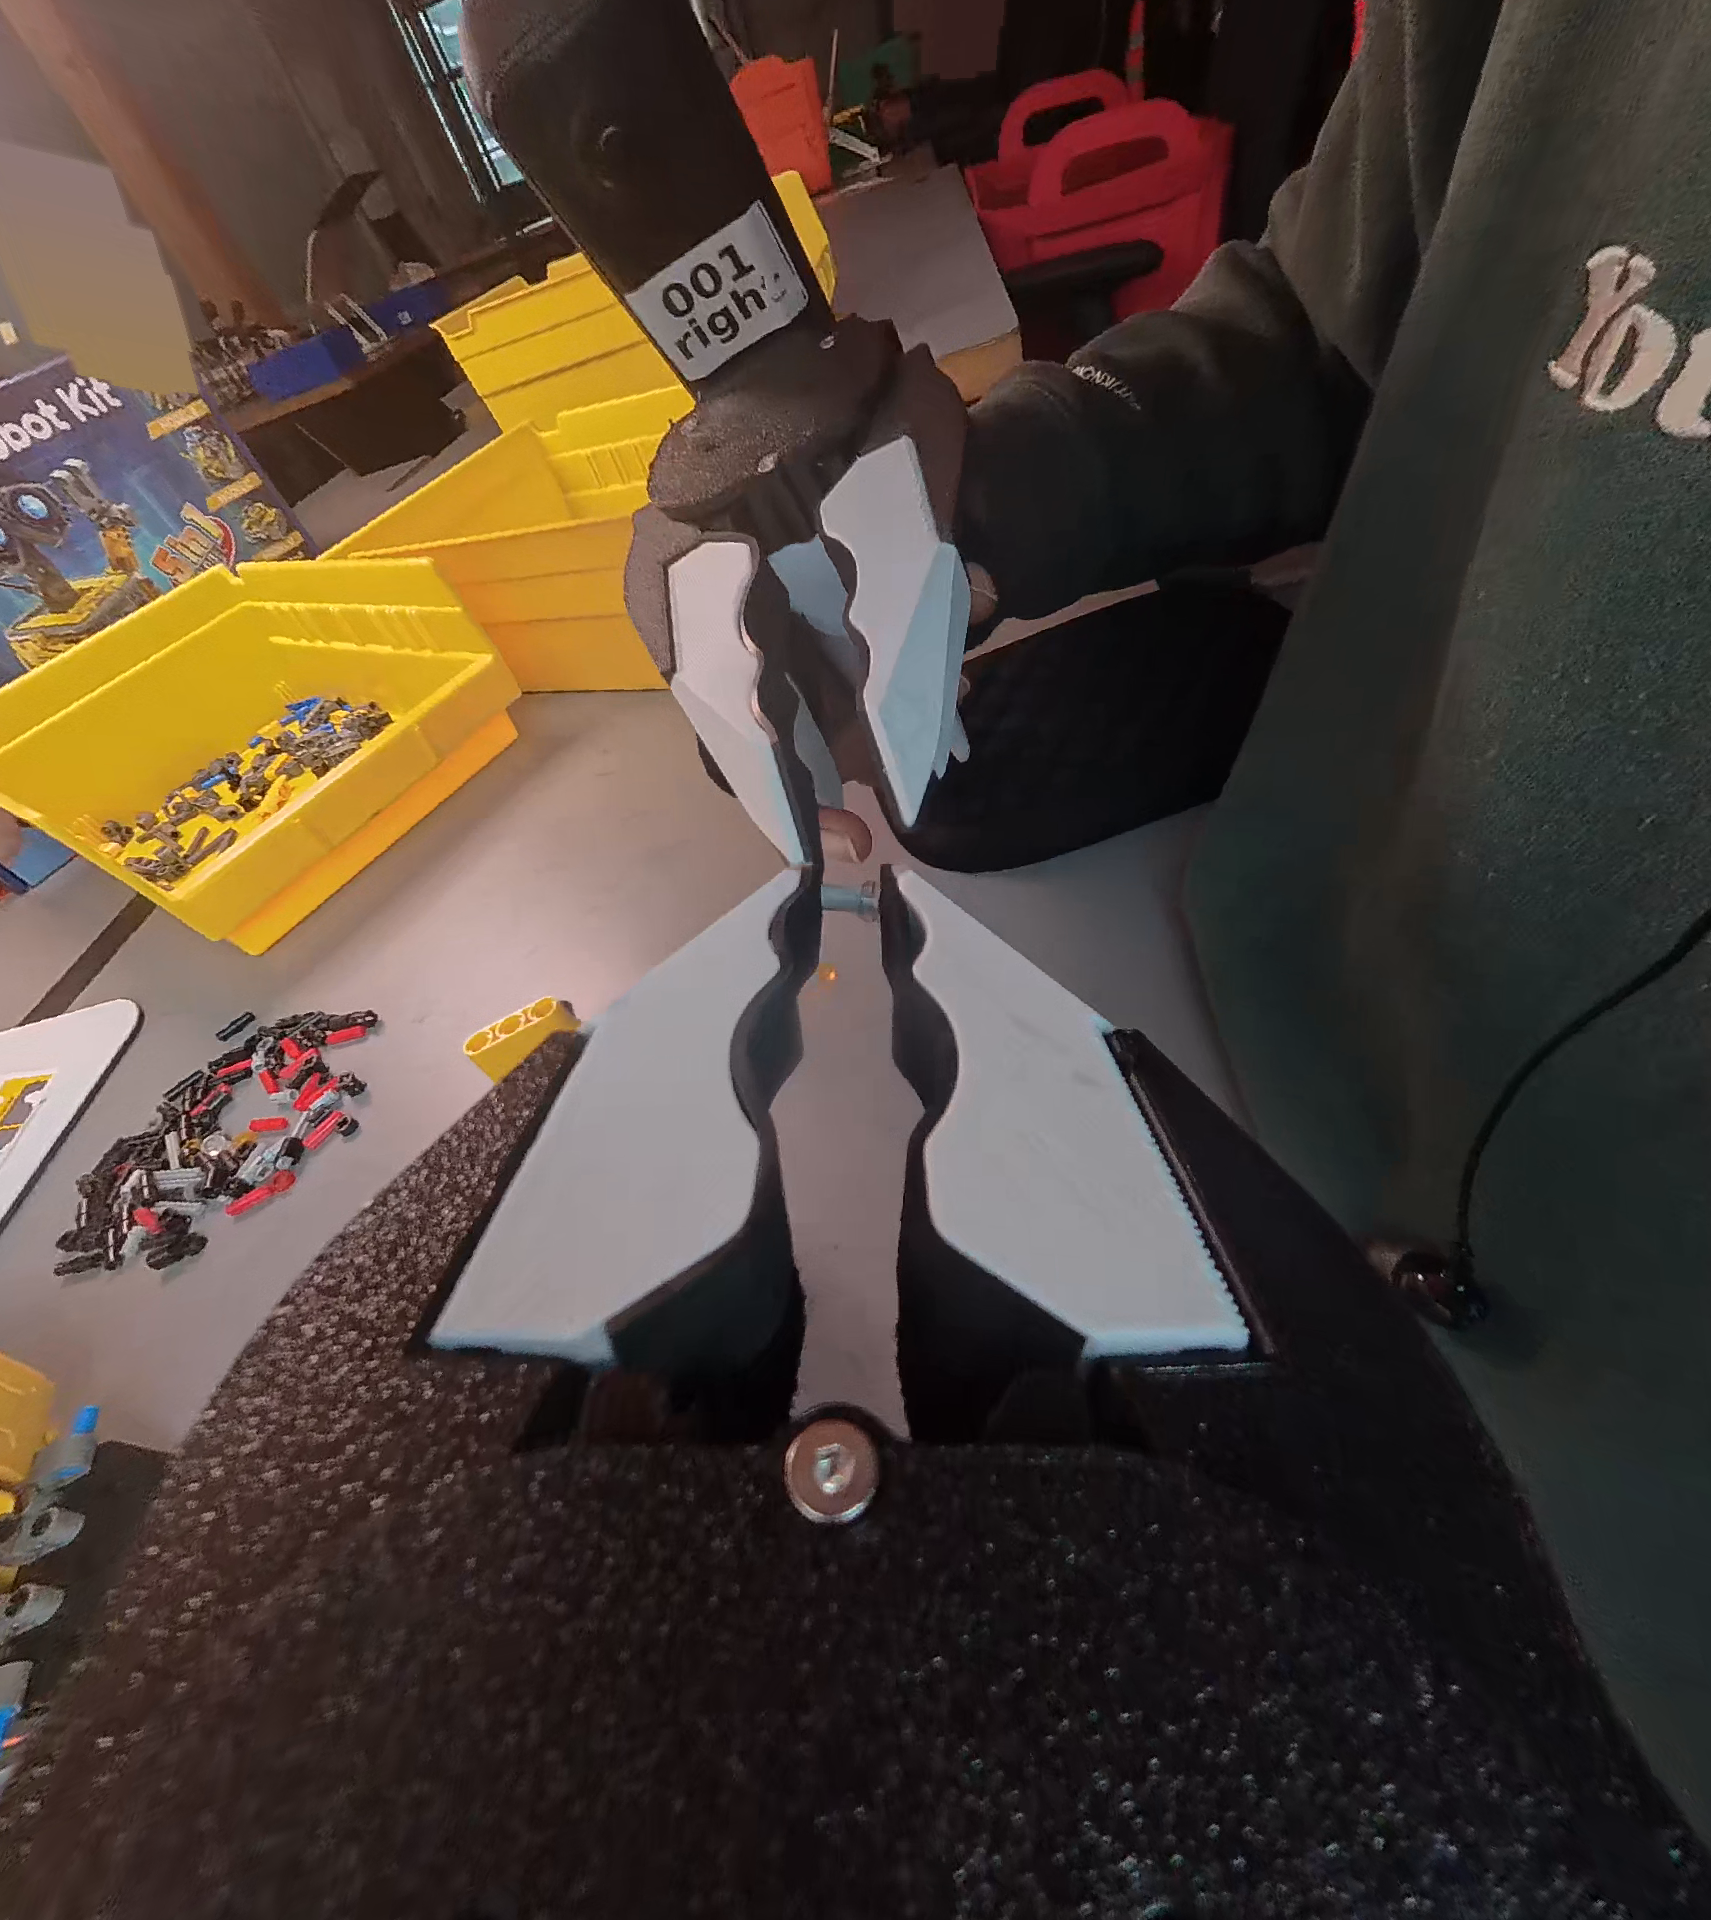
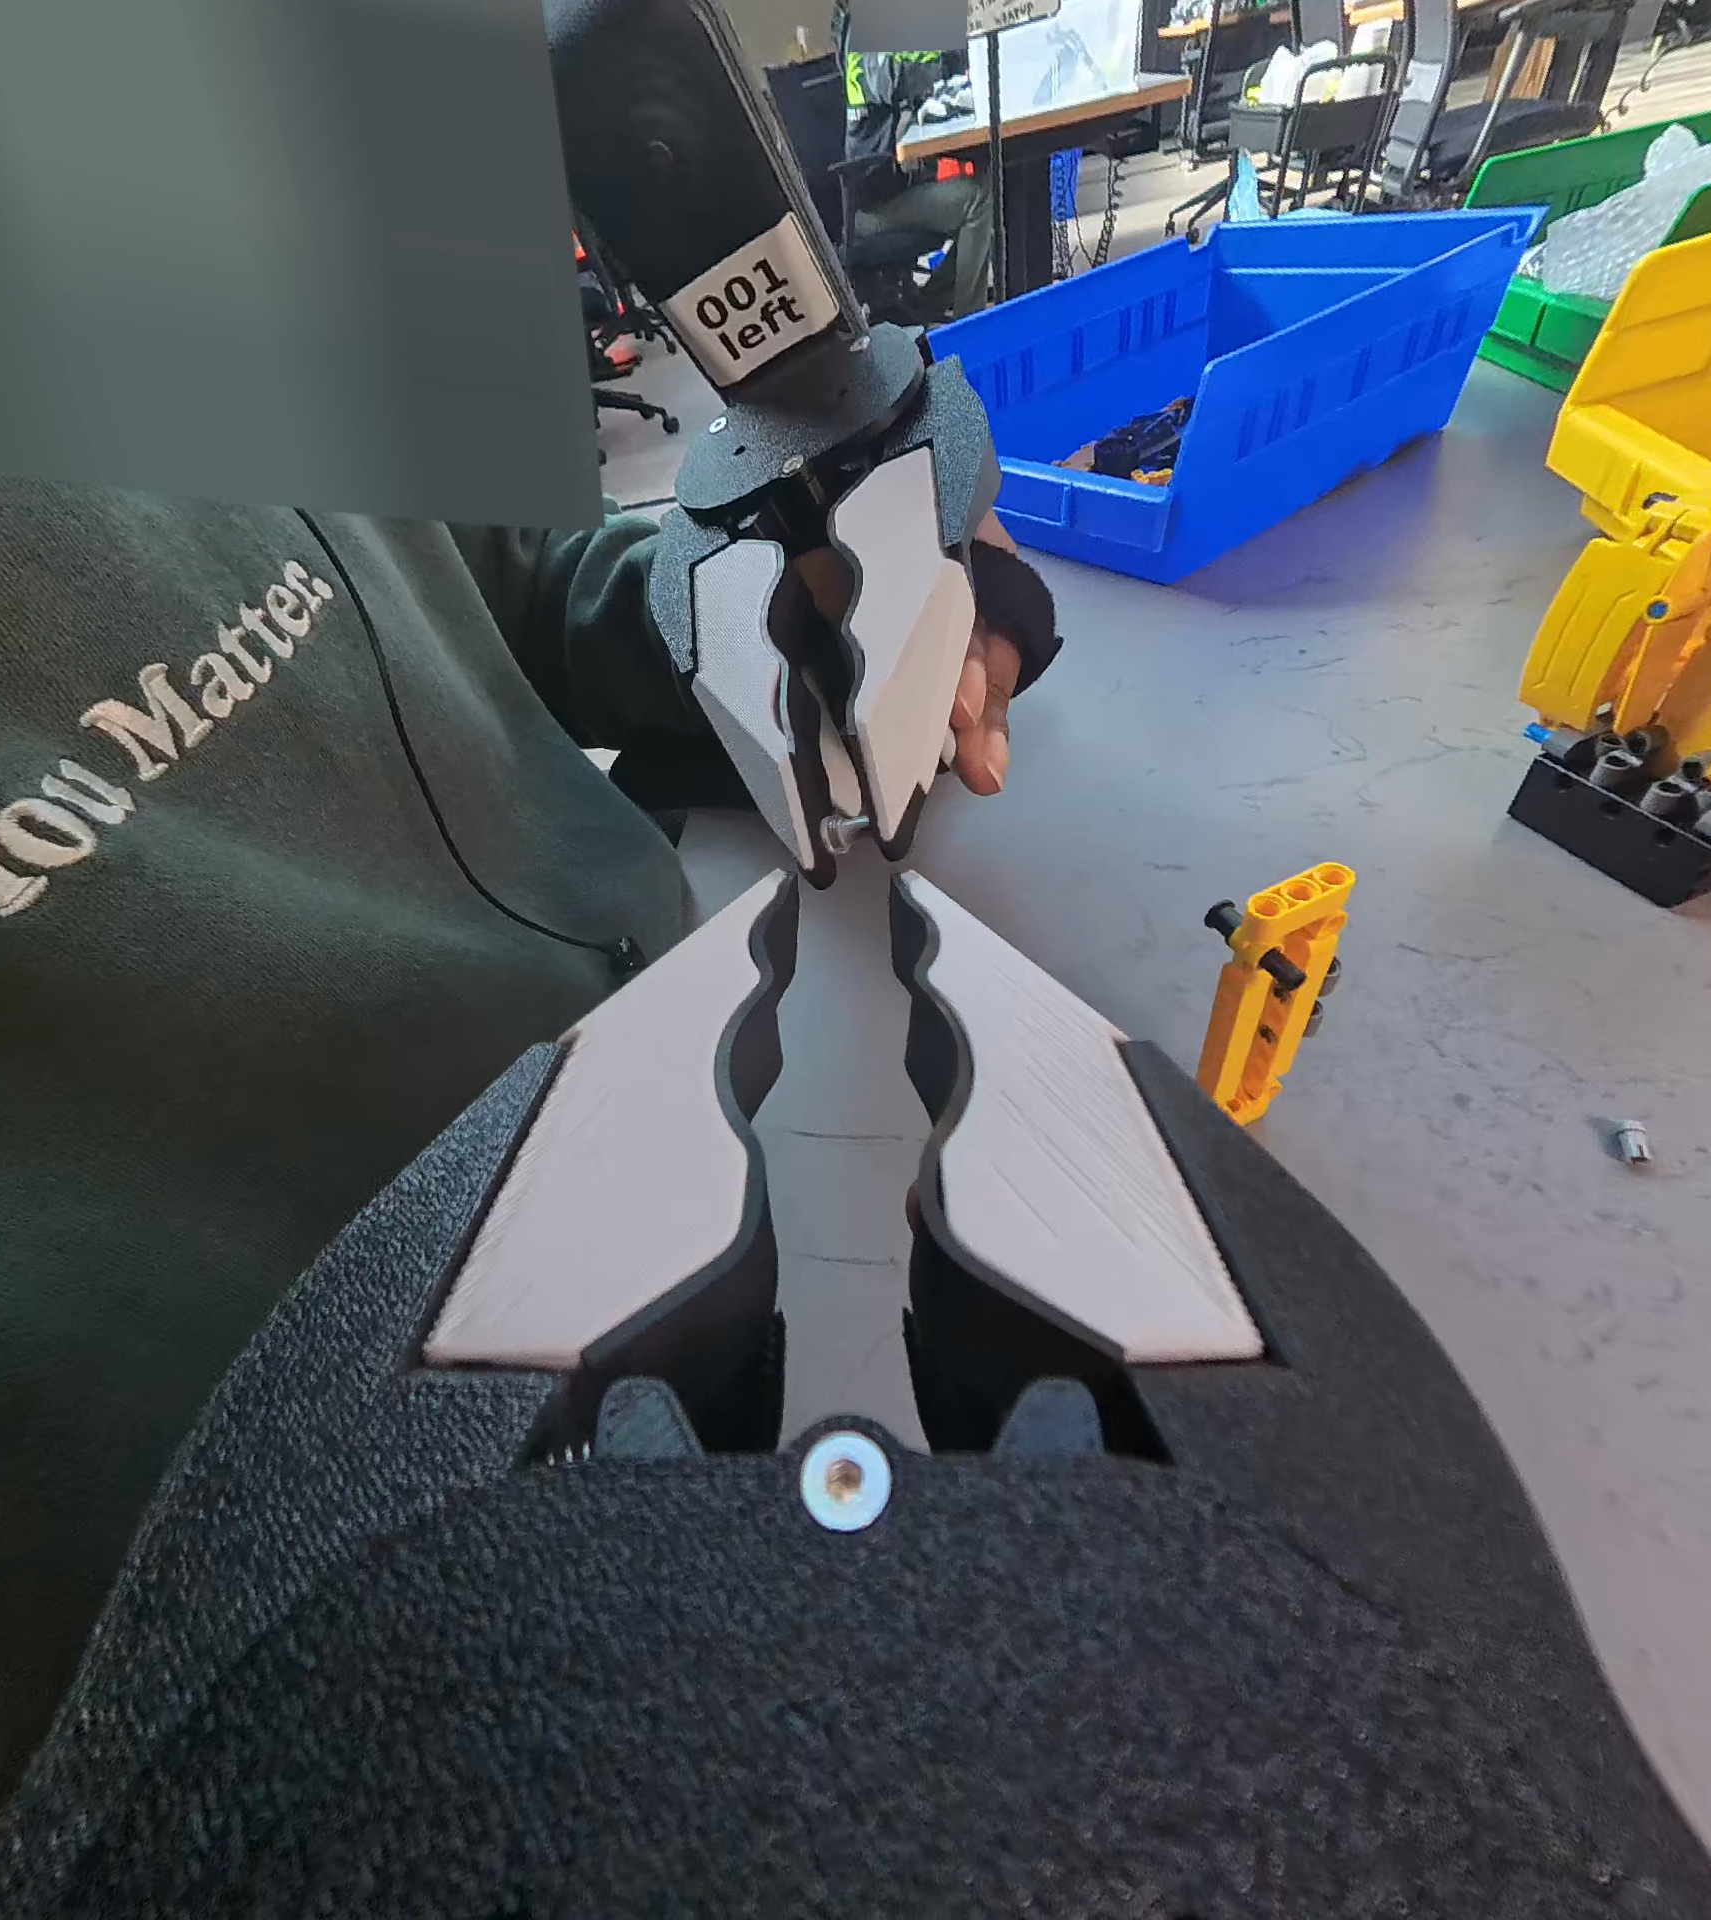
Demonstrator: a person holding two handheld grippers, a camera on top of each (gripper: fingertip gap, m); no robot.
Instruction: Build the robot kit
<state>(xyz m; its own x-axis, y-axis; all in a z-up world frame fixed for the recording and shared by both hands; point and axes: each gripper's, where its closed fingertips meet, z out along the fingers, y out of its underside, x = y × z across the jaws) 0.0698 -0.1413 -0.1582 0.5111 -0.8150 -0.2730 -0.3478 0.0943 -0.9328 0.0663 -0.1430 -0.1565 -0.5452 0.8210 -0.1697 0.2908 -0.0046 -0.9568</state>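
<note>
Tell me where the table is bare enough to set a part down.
Bare table lies between the blue bin and the yellow beam, and between the yellow bin and the pin pile. It is crowded around the yellow model.

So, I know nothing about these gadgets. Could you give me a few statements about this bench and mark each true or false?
1. The left tool pinches a small grey pin. True.
2. The right tool holds the yellow holed plastic beam. False: it holds nothing; the beam sits on the grey table.
3. The blue plastic bin is empty. False: small parts lie inside.
4. A loose pile of black, red and grey pins lies on the table. True.
</note>
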